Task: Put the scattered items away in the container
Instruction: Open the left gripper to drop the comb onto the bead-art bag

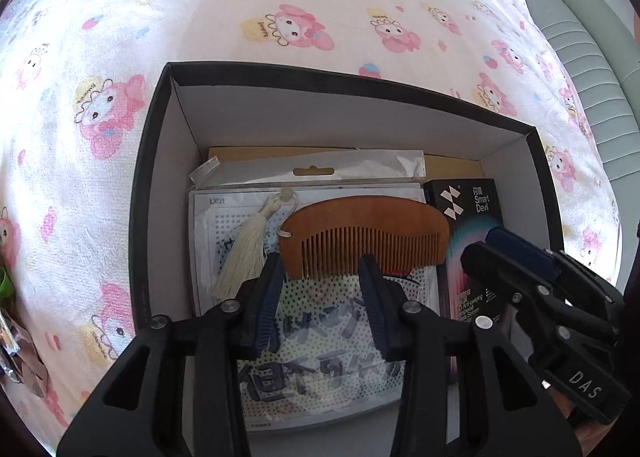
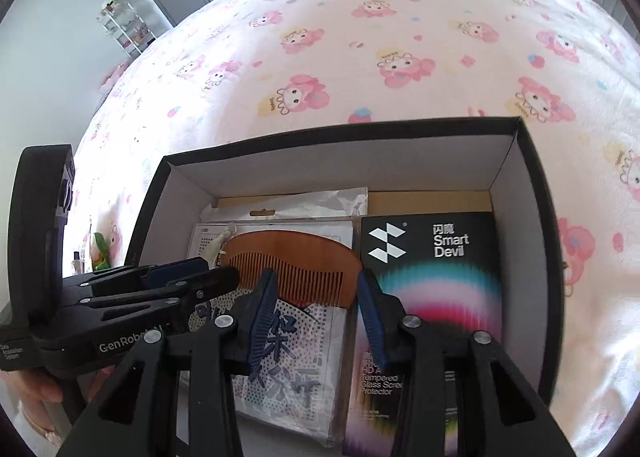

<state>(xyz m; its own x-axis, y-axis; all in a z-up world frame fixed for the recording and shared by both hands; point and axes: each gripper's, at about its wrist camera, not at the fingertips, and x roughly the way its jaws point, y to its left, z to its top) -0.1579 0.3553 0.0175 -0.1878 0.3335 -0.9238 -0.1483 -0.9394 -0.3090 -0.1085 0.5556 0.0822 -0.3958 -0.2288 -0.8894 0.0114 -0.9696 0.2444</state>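
In the box (image 1: 160, 161), comb (image 1: 360, 229) crosswise, teeth down-frame.

One box (image 1: 152, 193) holds one comb (image 1: 360, 225), one tassel (image 1: 244, 253), two packets (image 1: 320, 357).

In the box (image 1: 160, 161), the comb (image 1: 364, 233) covers part of the dotted card (image 1: 320, 337), and the fingers (image 1: 264, 305) of the left hand-held gripper (image 1: 320, 297) hide more of its blurred characters; the brown sheet (image 1: 452, 167) underneath shows only along its far edge. The lower end of the Smart Devil package (image 2: 432, 297) is cut off by the frame edge; the small things on the distant white rack (image 2: 128, 25) are too small to tell; the green thing (image 1: 6, 285) on the bed is cut off at the left edge.
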